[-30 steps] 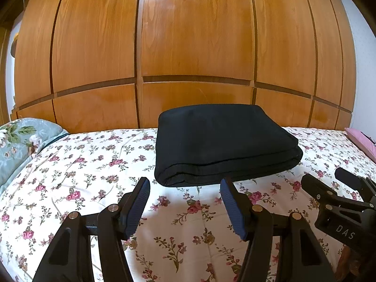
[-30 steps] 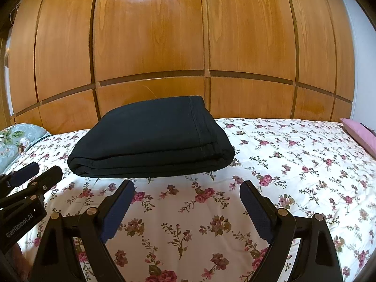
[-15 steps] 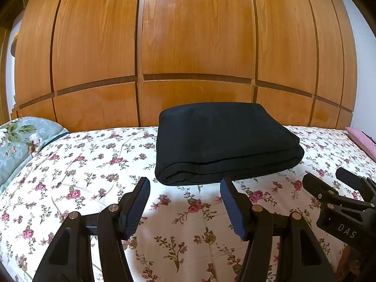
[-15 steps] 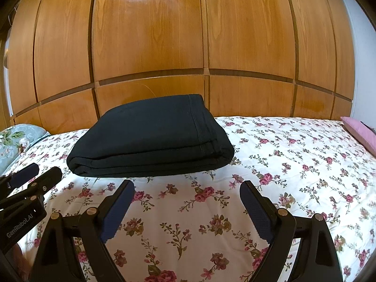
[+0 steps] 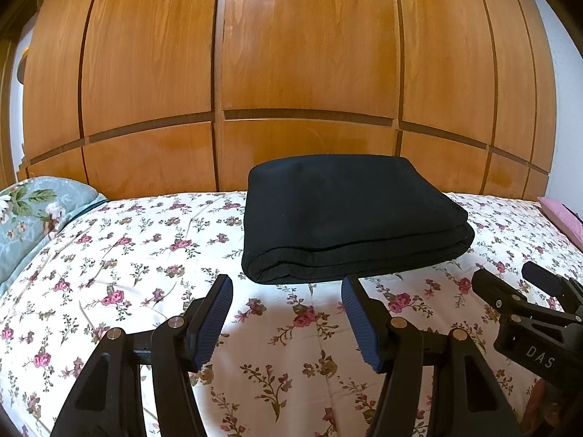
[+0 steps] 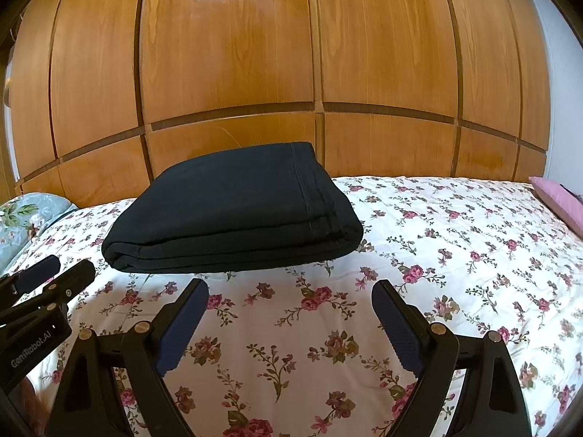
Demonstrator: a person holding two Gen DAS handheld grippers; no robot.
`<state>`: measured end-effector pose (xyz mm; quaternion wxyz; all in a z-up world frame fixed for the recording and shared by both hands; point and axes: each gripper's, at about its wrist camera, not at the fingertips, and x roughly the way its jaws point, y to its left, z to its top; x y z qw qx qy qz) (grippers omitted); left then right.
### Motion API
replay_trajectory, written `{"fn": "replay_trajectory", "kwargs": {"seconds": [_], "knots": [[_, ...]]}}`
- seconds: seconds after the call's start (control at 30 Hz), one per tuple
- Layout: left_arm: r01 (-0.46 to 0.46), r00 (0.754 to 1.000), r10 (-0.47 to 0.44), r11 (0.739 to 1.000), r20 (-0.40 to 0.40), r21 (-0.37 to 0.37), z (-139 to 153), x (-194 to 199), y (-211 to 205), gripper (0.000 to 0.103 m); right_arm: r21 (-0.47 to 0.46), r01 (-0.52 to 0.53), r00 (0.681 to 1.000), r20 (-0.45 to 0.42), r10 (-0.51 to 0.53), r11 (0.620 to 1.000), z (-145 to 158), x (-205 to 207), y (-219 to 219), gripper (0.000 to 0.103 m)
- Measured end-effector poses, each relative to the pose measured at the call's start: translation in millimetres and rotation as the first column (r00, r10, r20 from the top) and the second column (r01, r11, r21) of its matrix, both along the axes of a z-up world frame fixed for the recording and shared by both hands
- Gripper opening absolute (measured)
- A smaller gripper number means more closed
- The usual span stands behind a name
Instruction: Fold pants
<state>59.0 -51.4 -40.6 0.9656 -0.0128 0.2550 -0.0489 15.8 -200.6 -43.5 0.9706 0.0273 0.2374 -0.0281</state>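
A compact, black, rectangular bundle of folded fabric pants [image 5: 349,218] is shown lying on the bed with the white, rose-patterned quilt [image 5: 145,255], near the bed's far edge and in front of the panelled orange-brown wooden wardrobe doors [image 5: 306,54].

In the left wrist view the bundle is seen at twelve to one o'clock from the left gripper [image 5: 287,322], a strip of bare quilt being left between them. In the right wrist view the same bundle [image 6: 233,211] is seen at eleven o'clock from the right gripper [image 6: 290,327], likewise apart from it. The bundle's long axis is laid crosswise to both pairs of fingers, with its layered, rounded front edge turned toward the jaws.

The jaws of both grippers are held wide apart and nothing is gripped. The two grippers are placed side by side, each visible at the edge of the other's view; neither is judged clearly nearer, though the left one is more squarely centred on the bundle.

A pale blue-green floral pillow [image 5: 29,215] is seen at nine o'clock, and a pink cushion [image 6: 557,200] at three o'clock.

The folding is judged essentially complete; only a final adjustment, if any, would remain.
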Motion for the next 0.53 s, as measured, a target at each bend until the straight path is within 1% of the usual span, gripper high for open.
{"fn": "replay_trajectory", "kwargs": {"seconds": [0.3,0.4,0.53], "knots": [[-0.002,1.0,0.002,1.0,-0.028,0.002,-3,4,2,0.063,0.01,-0.003,1.0,-0.022,0.003,1.0,-2,5,-4,0.092],[0.015,0.998,-0.016,1.0,-0.064,-0.006,-7,9,3,0.063,0.012,0.0,0.999,-0.042,0.0,1.0,-4,8,-4,0.093],[0.003,0.993,-0.004,1.0,-0.117,-0.016,-12,15,6,0.063,0.019,0.002,0.997,-0.073,-0.001,1.0,-8,14,-6,0.093]]}}
